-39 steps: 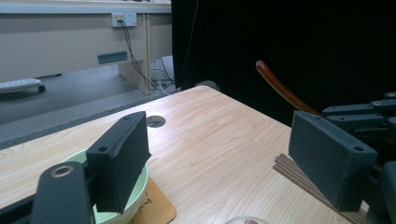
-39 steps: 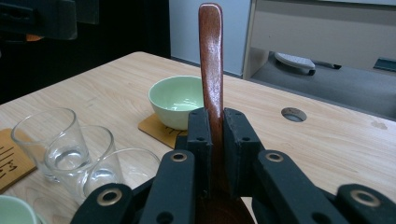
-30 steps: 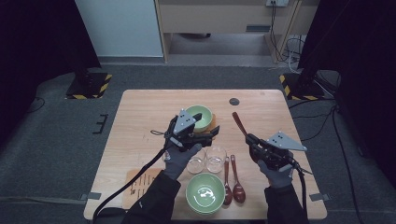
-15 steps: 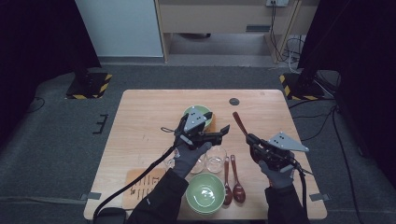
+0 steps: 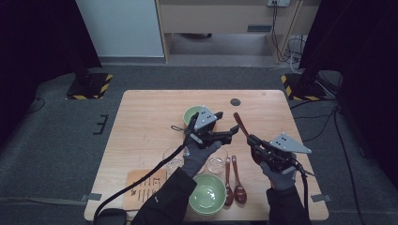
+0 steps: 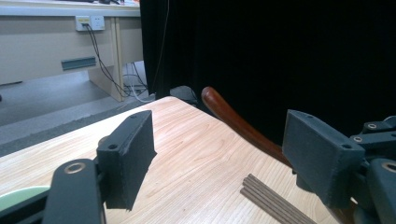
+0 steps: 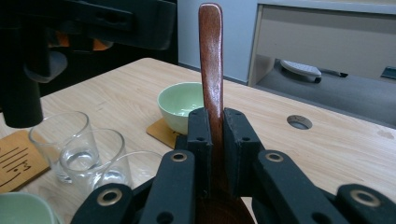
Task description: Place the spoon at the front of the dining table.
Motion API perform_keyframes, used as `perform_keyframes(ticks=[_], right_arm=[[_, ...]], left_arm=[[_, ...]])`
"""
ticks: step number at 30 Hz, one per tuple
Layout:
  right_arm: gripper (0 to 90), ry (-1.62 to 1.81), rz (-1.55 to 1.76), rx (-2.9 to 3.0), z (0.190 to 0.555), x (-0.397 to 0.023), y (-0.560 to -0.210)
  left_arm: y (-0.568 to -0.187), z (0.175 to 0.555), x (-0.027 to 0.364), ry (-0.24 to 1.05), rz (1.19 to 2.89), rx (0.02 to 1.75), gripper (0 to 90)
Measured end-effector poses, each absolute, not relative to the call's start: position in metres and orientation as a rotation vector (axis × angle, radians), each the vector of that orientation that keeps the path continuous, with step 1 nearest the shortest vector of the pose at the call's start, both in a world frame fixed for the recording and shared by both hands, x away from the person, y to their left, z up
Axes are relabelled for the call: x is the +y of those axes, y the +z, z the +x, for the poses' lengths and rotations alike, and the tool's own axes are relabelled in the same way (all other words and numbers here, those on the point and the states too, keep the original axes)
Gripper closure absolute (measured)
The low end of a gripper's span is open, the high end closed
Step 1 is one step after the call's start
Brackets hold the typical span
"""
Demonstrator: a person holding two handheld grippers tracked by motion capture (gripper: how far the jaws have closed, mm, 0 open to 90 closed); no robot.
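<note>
My right gripper (image 5: 252,140) (image 7: 212,135) is shut on a dark brown wooden spoon (image 5: 239,123) (image 7: 211,60), whose handle points up and away over the table (image 5: 150,117). My left gripper (image 5: 232,133) (image 6: 224,158) is open and points right at that handle. The spoon (image 6: 233,119) rises just beyond its jaws, closer to the right one, and neither pad touches it. In the right gripper view, the left gripper's body (image 7: 93,23) hangs at the top left.
A small green bowl (image 5: 191,114) (image 7: 180,105) on a coaster stands behind the left hand. Glasses (image 5: 172,157) (image 5: 217,161) (image 7: 60,135), a large green bowl (image 5: 206,193), two spoons (image 5: 228,180) and a wooden card (image 5: 146,185) sit near the front. Brown sticks (image 6: 275,205) lie on the table.
My left gripper has moved to the right, from over the small green bowl to the raised spoon handle. The right gripper has kept still with the spoon.
</note>
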State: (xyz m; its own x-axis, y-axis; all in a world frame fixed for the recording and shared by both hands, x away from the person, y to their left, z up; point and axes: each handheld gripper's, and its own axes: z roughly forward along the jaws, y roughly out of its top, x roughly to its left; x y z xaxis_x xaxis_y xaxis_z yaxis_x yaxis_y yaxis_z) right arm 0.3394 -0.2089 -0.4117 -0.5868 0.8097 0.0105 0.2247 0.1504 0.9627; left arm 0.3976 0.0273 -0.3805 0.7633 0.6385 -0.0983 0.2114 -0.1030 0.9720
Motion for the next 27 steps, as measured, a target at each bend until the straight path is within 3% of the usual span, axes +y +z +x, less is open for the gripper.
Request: perform_keyframes(ticks=[27], right_arm=[[81.9,1.492,0.947,1.943,0.338,-0.200,-0.413]], left_arm=[[-0.392,0.399,0.011,0.341,1.693,0.683,50.6]])
